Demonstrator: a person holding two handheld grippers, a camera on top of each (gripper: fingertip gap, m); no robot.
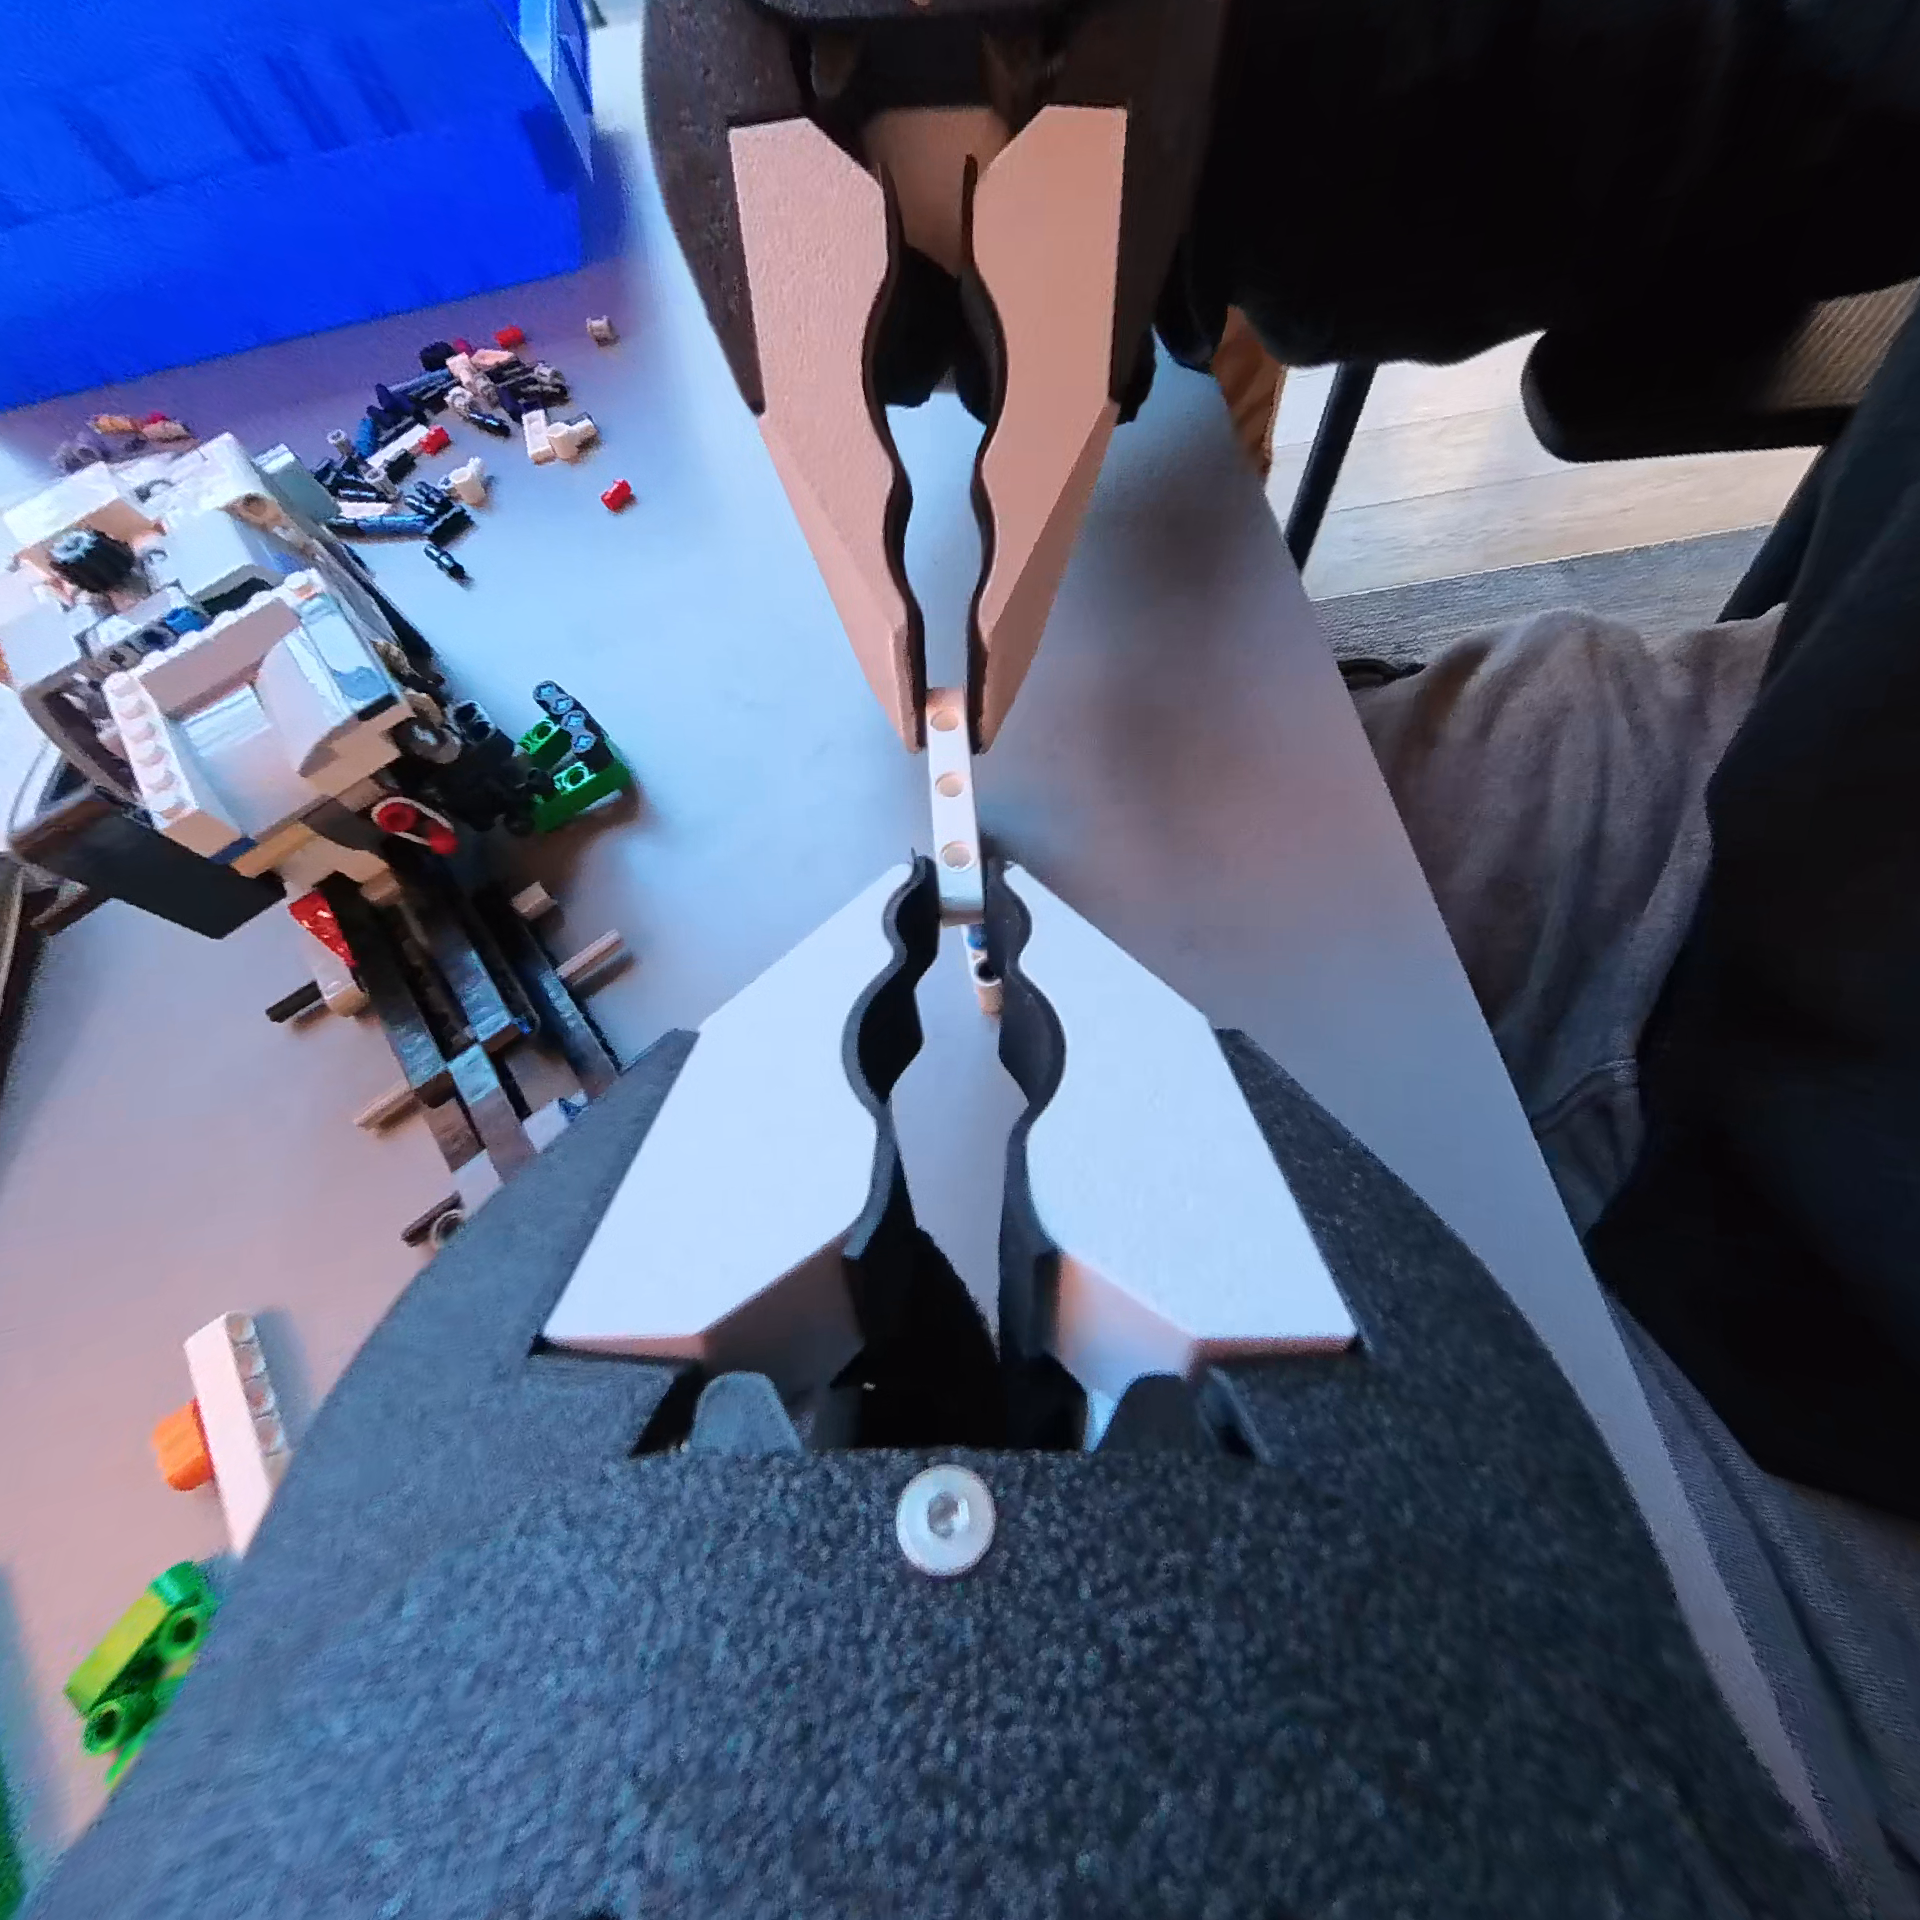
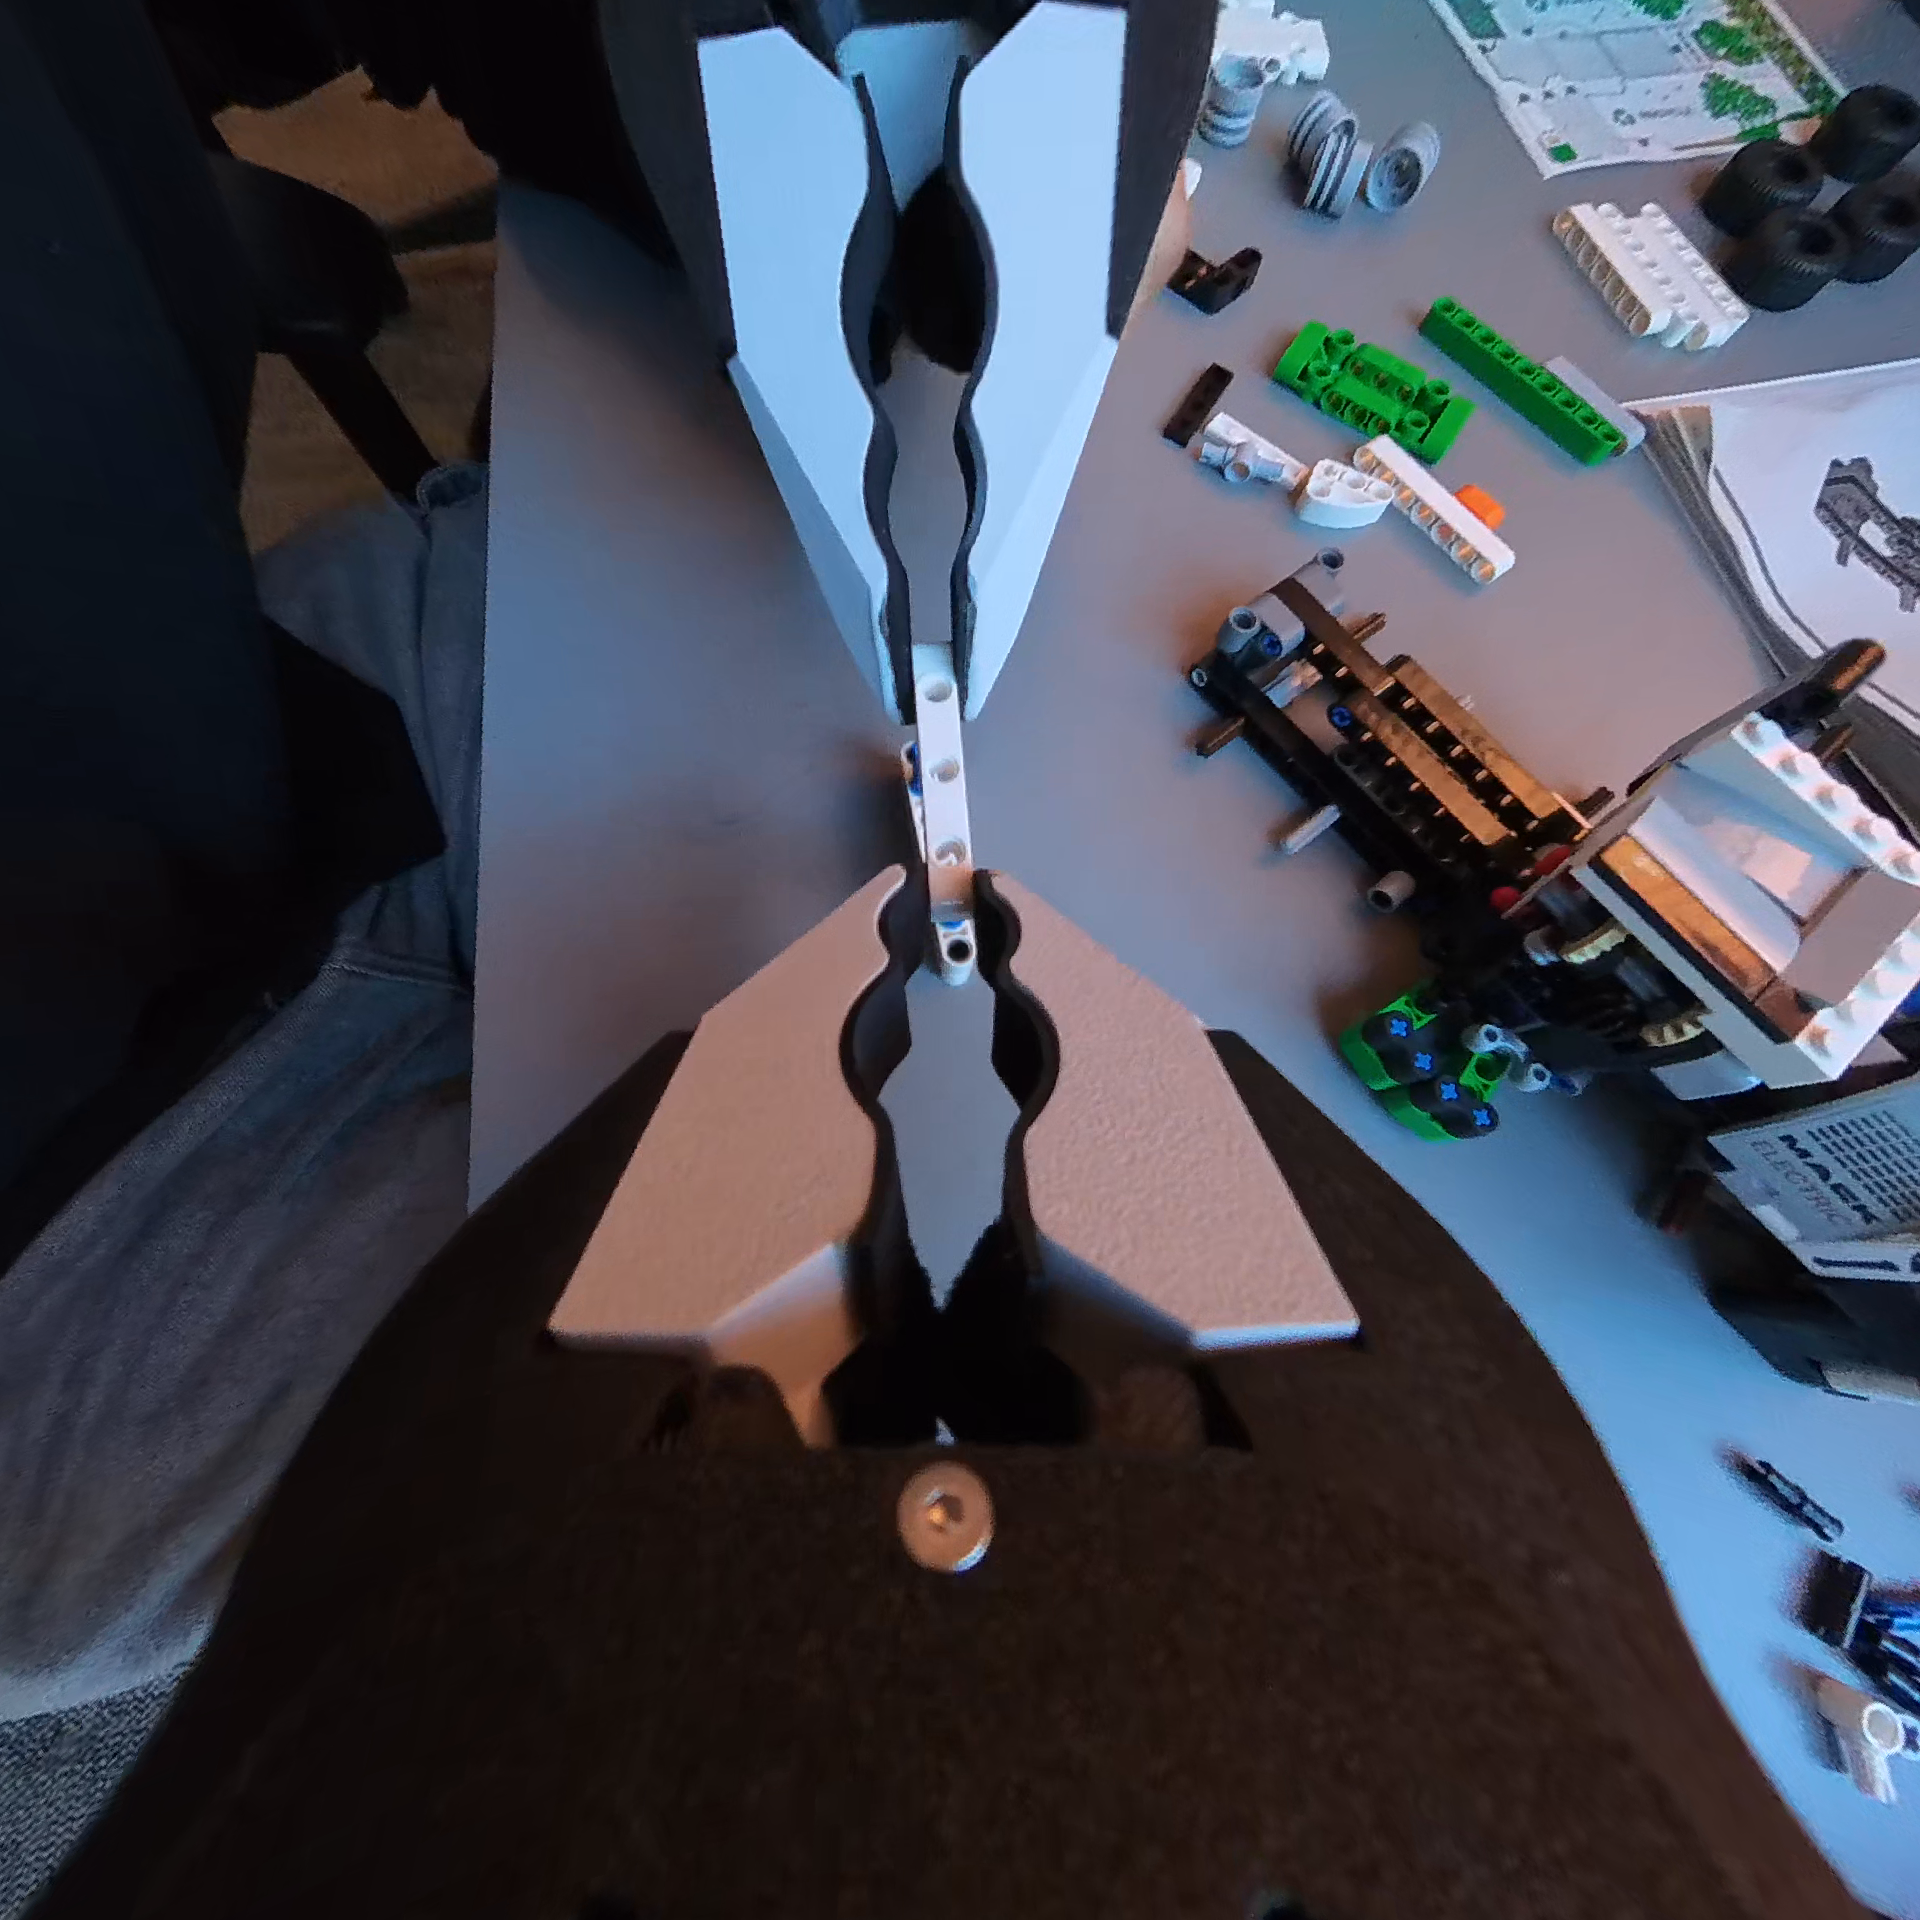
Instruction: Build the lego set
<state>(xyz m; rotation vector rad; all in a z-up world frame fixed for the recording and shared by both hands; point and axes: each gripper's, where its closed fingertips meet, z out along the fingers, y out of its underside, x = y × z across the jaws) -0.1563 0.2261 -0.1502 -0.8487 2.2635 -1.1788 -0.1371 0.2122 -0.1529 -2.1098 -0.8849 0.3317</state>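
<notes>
My left gripper (image 1: 951, 883) and right gripper (image 2: 948, 888) face each other tip to tip above the table (image 1: 727, 623), each pinching one end of the white beam (image 1: 954, 800). Its long axis runs straight between them, so neither is nearer. A small pinned piece (image 2: 954, 945) hangs at my right tips.

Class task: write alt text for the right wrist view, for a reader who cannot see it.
Two white-fingered tools meet tip to tip over a grey table, the right tool and left tool each pinching one end of a short white holed Lego beam. At right lie loose green and white bricks and a half-built truck model.
</notes>
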